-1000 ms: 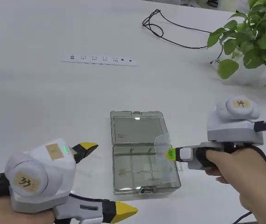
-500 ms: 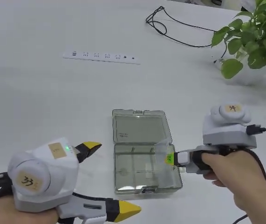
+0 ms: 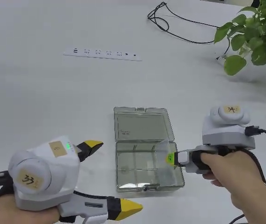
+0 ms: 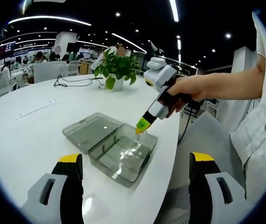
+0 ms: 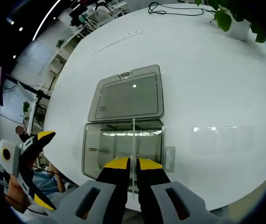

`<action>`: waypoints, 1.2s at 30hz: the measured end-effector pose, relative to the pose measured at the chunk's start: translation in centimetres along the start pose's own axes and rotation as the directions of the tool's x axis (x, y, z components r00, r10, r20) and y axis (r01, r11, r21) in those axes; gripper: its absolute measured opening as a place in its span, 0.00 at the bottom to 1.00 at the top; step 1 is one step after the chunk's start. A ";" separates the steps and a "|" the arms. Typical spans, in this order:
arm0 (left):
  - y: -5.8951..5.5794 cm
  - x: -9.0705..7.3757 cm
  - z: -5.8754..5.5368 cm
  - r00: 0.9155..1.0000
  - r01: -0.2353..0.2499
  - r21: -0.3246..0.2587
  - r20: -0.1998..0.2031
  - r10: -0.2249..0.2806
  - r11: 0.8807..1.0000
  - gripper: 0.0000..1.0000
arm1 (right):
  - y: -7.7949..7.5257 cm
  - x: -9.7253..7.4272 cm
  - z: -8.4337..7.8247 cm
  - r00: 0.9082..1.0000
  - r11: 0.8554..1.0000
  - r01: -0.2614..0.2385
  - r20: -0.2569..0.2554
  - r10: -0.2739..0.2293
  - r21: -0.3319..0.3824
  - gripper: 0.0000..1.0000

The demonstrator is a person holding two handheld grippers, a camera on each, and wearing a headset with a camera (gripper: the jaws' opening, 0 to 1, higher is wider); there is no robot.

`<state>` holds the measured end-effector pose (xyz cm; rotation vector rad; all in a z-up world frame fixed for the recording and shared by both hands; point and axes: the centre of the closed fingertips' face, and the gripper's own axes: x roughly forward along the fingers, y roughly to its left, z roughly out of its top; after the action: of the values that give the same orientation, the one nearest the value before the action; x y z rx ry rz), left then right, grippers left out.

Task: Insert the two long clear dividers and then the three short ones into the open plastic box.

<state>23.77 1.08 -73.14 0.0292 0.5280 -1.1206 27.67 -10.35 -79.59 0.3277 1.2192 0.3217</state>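
Divider held at the open box
The right gripper [image 3: 171,157] is pinched tight on a clear divider [image 3: 162,150], upright over the right side of the box [image 3: 128,185] tray, where thin clear partitions stand; their number is unclear. The lid [image 3: 142,125] lies flat, empty. The left gripper [image 3: 114,175] gapes wide, holding nothing, beside the box.
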 end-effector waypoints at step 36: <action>0.0 0.1 -0.2 1.000 0.001 -0.023 0.002 -0.001 1.000 0.95 | 0.3 0.1 0.5 1.000 1.000 -0.007 -0.019 0.007 -0.027 0.06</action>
<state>23.69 1.02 -73.39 0.0081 0.5389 -1.1158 28.19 -10.08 -79.41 0.3059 1.2312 0.3477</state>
